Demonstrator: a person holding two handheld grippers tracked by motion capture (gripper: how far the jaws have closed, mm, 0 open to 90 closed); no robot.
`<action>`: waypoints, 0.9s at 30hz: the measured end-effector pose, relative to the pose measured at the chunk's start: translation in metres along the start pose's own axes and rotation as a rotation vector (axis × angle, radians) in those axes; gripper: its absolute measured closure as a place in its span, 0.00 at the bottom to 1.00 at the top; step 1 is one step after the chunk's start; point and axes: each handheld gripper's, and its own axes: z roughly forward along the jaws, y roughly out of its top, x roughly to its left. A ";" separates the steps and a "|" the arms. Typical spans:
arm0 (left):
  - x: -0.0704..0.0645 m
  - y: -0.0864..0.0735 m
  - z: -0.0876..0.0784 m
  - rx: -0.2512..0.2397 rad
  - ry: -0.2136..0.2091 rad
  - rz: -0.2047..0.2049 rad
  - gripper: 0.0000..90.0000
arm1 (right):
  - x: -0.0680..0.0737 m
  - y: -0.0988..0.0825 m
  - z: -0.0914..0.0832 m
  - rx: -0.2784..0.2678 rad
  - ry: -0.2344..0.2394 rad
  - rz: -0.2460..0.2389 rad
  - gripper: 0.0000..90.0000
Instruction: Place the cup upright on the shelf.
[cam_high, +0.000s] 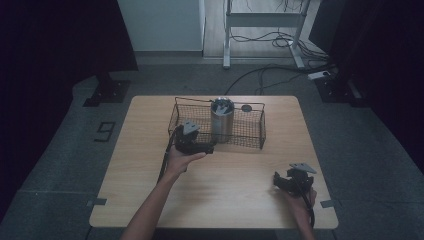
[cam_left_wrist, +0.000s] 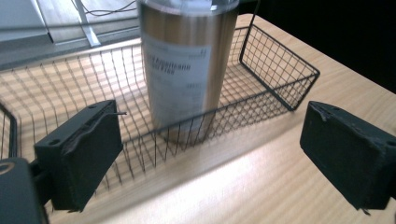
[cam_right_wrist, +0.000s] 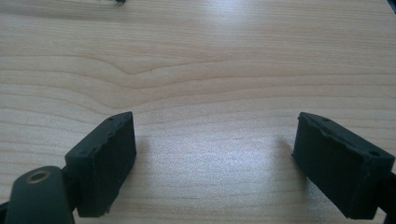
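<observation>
**Steel tumbler upright in wire basket, both grippers spread and empty**

The left gripper view showed what the high view could not: a pale printed label on the side of the stainless steel tumbler (cam_left_wrist: 187, 70), its text too blurred to read, and the black mesh of the wire basket (cam_left_wrist: 280, 65) crossing in front of the tumbler's base. That view's two black fingers (cam_left_wrist: 79, 154) stood wide apart with nothing between them, just outside the basket's near wall. The right gripper view looked down on bare wood grain, its fingers (cam_right_wrist: 105, 163) likewise spread wide and holding nothing.

From the high view, the left gripper (cam_high: 192, 140) sat against the basket's near left side, close to the tumbler (cam_high: 222, 119), while the right gripper (cam_high: 292, 179) rested well apart near the right front corner of the surface (cam_high: 225, 190). A small dark round object (cam_high: 246, 108) lay just behind the basket (cam_high: 252, 132); what it was could not be told.

The surface was a light wooden top on grey carpet. Beyond it stood a white metal frame (cam_high: 262, 20) with loose cables (cam_high: 270, 40) on the floor, and dark curtains (cam_high: 60, 35) hung at both sides.

The tumbler stood with its long axis vertical, open mouth upward, near the basket's middle.
</observation>
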 end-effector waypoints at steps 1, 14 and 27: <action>0.001 -0.005 -0.003 -0.001 -0.001 -0.003 0.07 | 0.000 0.000 0.000 0.001 0.000 0.001 0.14; 0.009 -0.064 -0.040 0.027 0.013 -0.017 0.07 | 0.000 0.000 0.000 0.001 0.000 -0.001 0.14; 0.012 -0.113 -0.054 0.097 0.019 -0.023 0.07 | 0.000 0.000 0.000 0.000 0.000 -0.001 0.14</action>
